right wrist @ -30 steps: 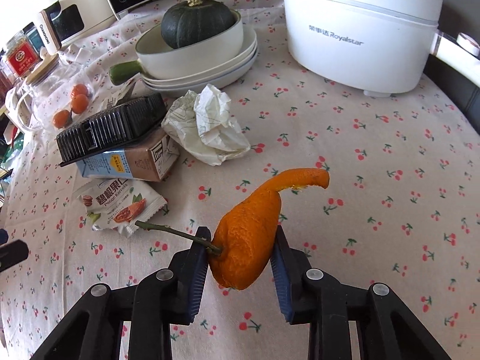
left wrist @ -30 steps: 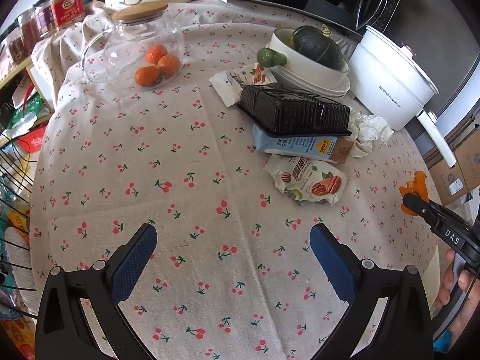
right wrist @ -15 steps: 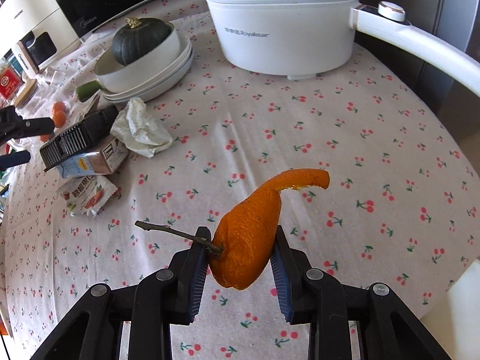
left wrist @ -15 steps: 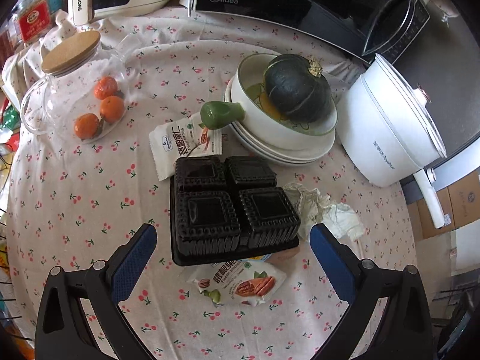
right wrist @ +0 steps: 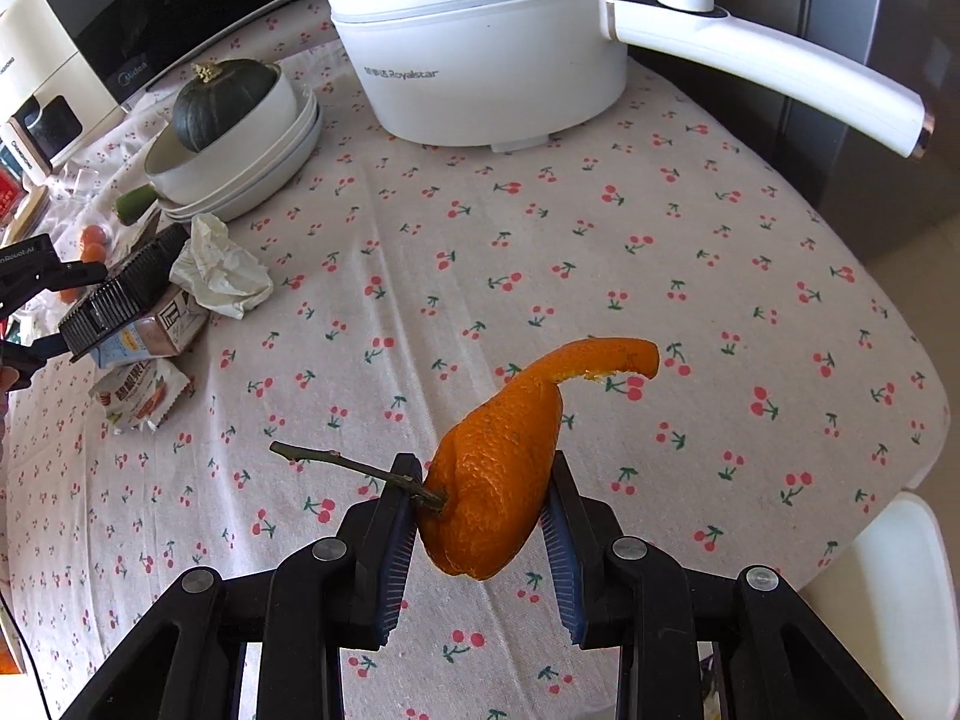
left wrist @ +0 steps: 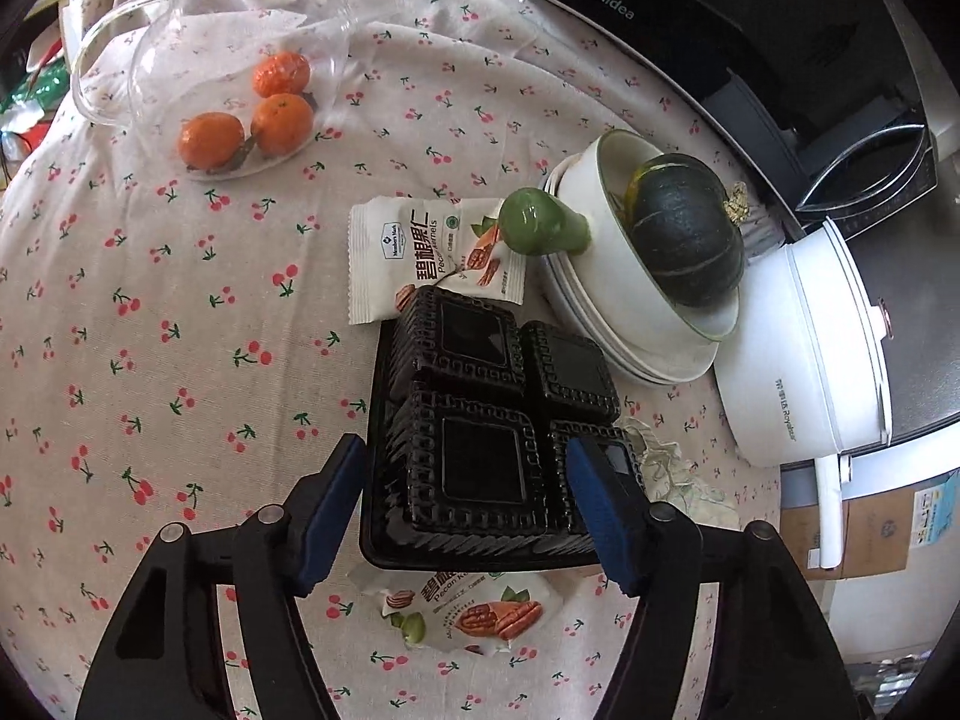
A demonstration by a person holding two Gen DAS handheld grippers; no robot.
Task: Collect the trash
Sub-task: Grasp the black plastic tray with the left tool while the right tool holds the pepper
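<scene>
My right gripper (right wrist: 485, 471) is shut on a curled orange peel (right wrist: 498, 480) with a twig stem, held above the cherry-print cloth. In the left wrist view my left gripper (left wrist: 465, 456) straddles the near end of a black plastic tray (left wrist: 480, 420); its jaws are closing, with the tray between the pads, and I see no firm press. The tray rests on a drink carton (right wrist: 156, 330). Beside it lie a crumpled tissue (right wrist: 222, 270), a pecan wrapper (left wrist: 432, 258) at the far side and another wrapper (left wrist: 468, 618) near my fingers. The left gripper (right wrist: 54, 309) also shows at the right wrist view's left edge.
Stacked white bowls with a green squash (left wrist: 684, 240) stand just right of the tray. A white electric pot (right wrist: 480, 60) with a long handle is behind. A glass jar of mandarins (left wrist: 240, 96) sits far left. A microwave (left wrist: 720, 30) lines the back. The table edge (right wrist: 918, 420) curves at the right.
My left gripper moved over the black tray, rolled, and its jaws narrowed around it. My right gripper carried the peel rightward, towards the table edge, still gripping it.
</scene>
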